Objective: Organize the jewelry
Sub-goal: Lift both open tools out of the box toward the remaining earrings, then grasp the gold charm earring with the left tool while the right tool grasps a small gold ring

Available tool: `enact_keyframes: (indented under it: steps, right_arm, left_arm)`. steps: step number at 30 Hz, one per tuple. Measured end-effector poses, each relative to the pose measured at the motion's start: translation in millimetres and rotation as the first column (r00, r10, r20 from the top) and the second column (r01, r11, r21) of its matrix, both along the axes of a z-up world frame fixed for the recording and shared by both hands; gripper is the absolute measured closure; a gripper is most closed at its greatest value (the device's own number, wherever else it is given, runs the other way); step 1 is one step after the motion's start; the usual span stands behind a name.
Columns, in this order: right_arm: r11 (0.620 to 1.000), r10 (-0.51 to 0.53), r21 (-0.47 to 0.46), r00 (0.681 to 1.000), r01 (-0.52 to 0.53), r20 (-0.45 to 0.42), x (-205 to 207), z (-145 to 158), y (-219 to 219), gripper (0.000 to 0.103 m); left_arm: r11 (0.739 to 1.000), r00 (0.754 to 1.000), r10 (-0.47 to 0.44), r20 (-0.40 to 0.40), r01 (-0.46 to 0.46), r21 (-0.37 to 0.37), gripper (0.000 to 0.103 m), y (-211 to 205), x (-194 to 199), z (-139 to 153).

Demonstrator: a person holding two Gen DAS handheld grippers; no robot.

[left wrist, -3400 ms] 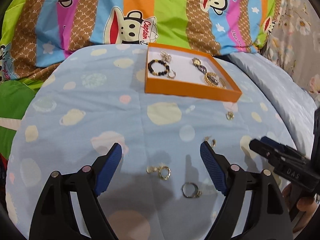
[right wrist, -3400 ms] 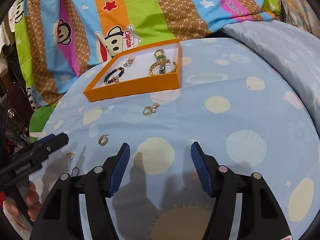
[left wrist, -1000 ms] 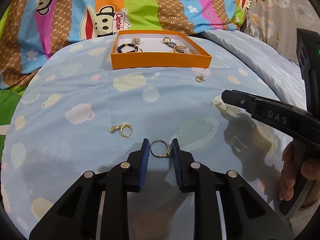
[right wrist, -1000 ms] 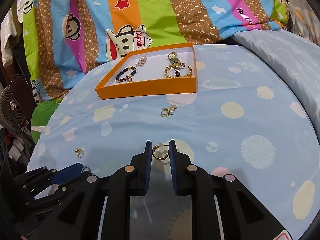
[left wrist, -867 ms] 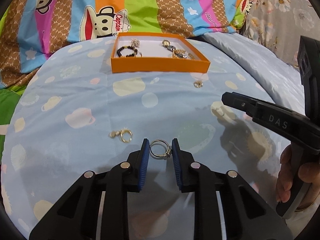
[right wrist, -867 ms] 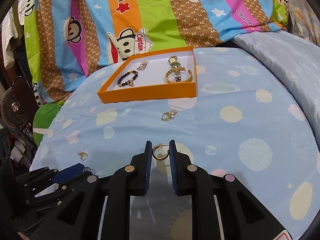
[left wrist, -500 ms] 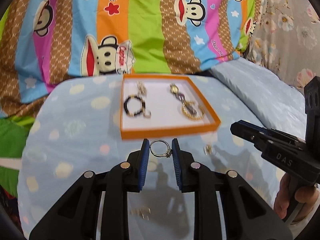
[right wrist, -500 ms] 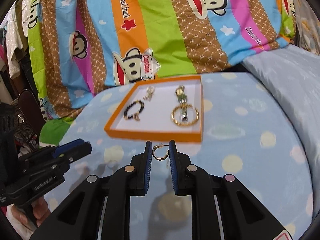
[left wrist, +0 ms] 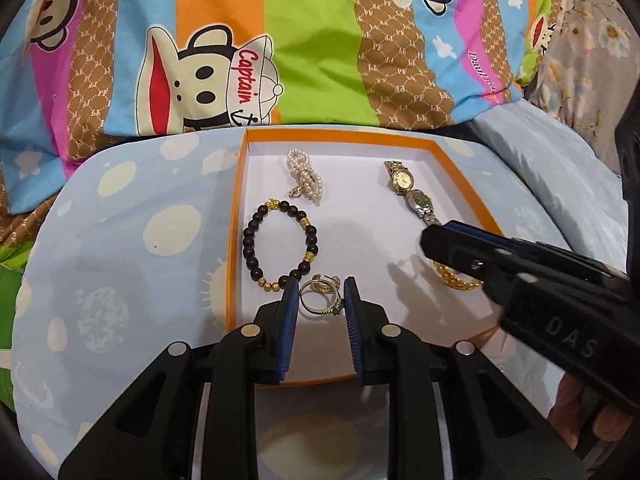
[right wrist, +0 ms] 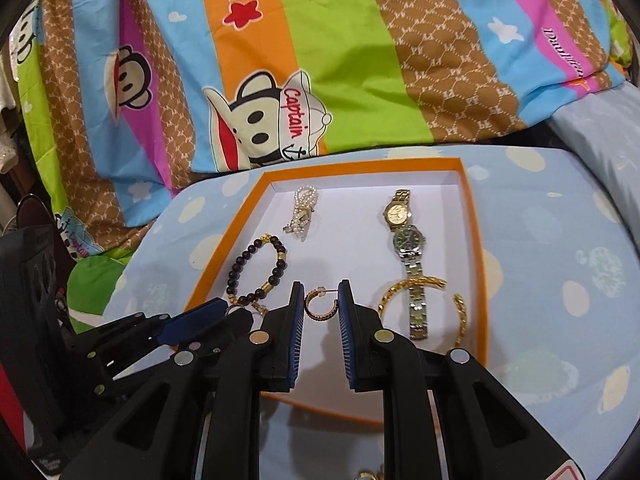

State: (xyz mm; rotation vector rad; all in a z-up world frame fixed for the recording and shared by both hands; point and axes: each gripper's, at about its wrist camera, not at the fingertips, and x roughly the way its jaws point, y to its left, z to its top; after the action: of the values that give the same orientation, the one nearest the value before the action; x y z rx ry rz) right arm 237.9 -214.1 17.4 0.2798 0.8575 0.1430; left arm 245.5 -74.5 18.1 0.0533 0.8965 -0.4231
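Observation:
An orange tray (left wrist: 234, 216) (right wrist: 472, 240) with a white floor lies on the light blue spotted cover. In it lie a dark bead bracelet (left wrist: 280, 246) (right wrist: 256, 274), a pearl piece (left wrist: 306, 178) (right wrist: 302, 210), two watches (left wrist: 412, 192) (right wrist: 404, 236) and a gold bangle (right wrist: 424, 308). My left gripper (left wrist: 321, 302) is shut on a gold ring with a stone (left wrist: 320, 304), held over the tray's near part. My right gripper (right wrist: 319, 305) is shut on a gold hoop earring (right wrist: 319, 305), also over the tray. The right gripper shows in the left view (left wrist: 520, 276), partly hiding the bangle.
A bright striped monkey-print blanket (left wrist: 248, 48) rises behind the tray. A grey-blue pillow (left wrist: 560, 160) lies at the right. A small gold piece (right wrist: 370, 474) lies on the cover at the bottom edge of the right wrist view.
Both grippers closed on a ring and a hoop earring from the cover, lifted them, and moved forward to above the orange tray.

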Motion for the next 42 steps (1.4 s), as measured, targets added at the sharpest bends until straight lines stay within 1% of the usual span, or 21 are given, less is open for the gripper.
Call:
enact_keyframes:
  steps: [2, 4, 5, 6, 8, 10, 11, 12, 13, 15, 18, 20, 25, 27, 29, 33, 39, 40, 42]
  right_arm:
    - [1.0, 0.008, -0.002, 1.0, -0.008, -0.008, 4, -5, 2, 0.086]
    - [1.0, 0.001, -0.008, 1.0, -0.001, -0.001, 6, -7, 3, 0.083]
    - [1.0, -0.007, -0.01, 1.0, 0.007, 0.009, 4, -5, 2, 0.076]
    - [1.0, -0.014, -0.009, 1.0, 0.014, 0.023, 3, -1, 0, 0.07]
    - [0.999, -0.035, -0.004, 0.996, 0.036, 0.079, -8, 15, -6, 0.068]
    - [0.999, -0.051, -0.004, 0.99, 0.052, 0.132, -21, 34, -13, 0.066]
    - [0.998, -0.065, -0.002, 0.984, 0.066, 0.163, -33, 46, -19, 0.063]
    - [0.997, -0.074, 0.002, 0.981, 0.075, 0.181, -42, 53, -24, 0.058]
    - [0.996, -0.085, 0.006, 0.977, 0.085, 0.197, -55, 59, -30, 0.057]
    - [0.995, -0.103, 0.007, 0.975, 0.103, 0.197, -74, 63, -39, 0.055]
    - [0.99, -0.132, -0.02, 0.976, 0.137, 0.172, -107, 53, -49, 0.055]
    - [0.987, -0.148, -0.036, 0.978, 0.155, 0.145, -124, 41, -52, 0.055]
    - [0.986, -0.159, -0.034, 0.984, 0.162, 0.074, -156, 13, -52, 0.055]
    - [0.987, -0.151, -0.04, 0.988, 0.153, 0.041, -159, 2, -47, 0.055]
    - [0.989, -0.143, -0.038, 0.989, 0.144, 0.021, -161, -6, -41, 0.055]
    - [0.991, -0.129, -0.041, 0.991, 0.13, 0.02, -164, -13, -26, 0.055]
    - [0.994, -0.102, -0.036, 0.995, 0.102, -0.011, -165, -25, -14, 0.055]
    - [0.994, -0.101, -0.04, 0.995, 0.101, -0.012, -165, -25, -13, 0.055]
    - [0.994, -0.103, -0.041, 0.995, 0.103, -0.012, -165, -26, -13, 0.055]
  left_arm:
    - [1.0, 1.0, -0.001, -0.004, 0.001, 0.005, 0.08, -2, 2, -3]
    - [1.0, 1.0, 0.004, -0.007, -0.004, 0.003, 0.065, -1, 4, -3]
    - [1.0, 1.0, 0.01, -0.008, -0.01, -0.007, 0.051, 1, 4, -2]
    - [0.999, 1.0, 0.009, 0.003, -0.009, -0.035, 0.049, 4, 1, 3]
    - [0.999, 0.999, 0.025, 0.043, -0.023, -0.037, 0.045, 9, -3, 15]
    - [0.998, 0.997, 0.038, 0.074, -0.034, -0.054, 0.045, 18, -8, 29]
    - [0.997, 0.995, 0.047, 0.086, -0.041, -0.071, 0.045, 24, -11, 37]
    - [0.994, 0.993, 0.063, 0.098, -0.054, -0.098, 0.043, 34, -17, 47]
    - [0.992, 0.992, 0.071, 0.103, -0.059, -0.113, 0.042, 40, -20, 53]
    - [0.988, 0.988, 0.093, 0.126, -0.076, -0.133, 0.038, 54, -35, 63]
    - [0.989, 0.981, 0.112, 0.158, -0.095, -0.109, 0.037, 70, -60, 67]
    - [0.99, 0.982, 0.117, 0.149, -0.102, -0.1, 0.034, 78, -74, 64]
    - [0.995, 0.99, 0.098, 0.105, -0.093, -0.048, 0.034, 84, -109, 37]
    - [0.996, 0.994, 0.084, 0.075, -0.081, -0.044, 0.034, 82, -122, 26]
    - [0.996, 0.995, 0.078, 0.062, -0.076, -0.041, 0.034, 80, -129, 18]
    - [0.998, 0.997, 0.061, 0.046, -0.06, -0.023, 0.034, 75, -149, 4]
    - [0.997, 0.997, 0.068, 0.023, -0.068, 0.026, 0.035, 67, -158, -15]
    - [0.997, 0.997, 0.068, 0.021, -0.069, 0.038, 0.035, 66, -158, -18]
    - [0.997, 0.998, 0.059, 0.011, -0.059, 0.05, 0.047, 64, -157, -20]
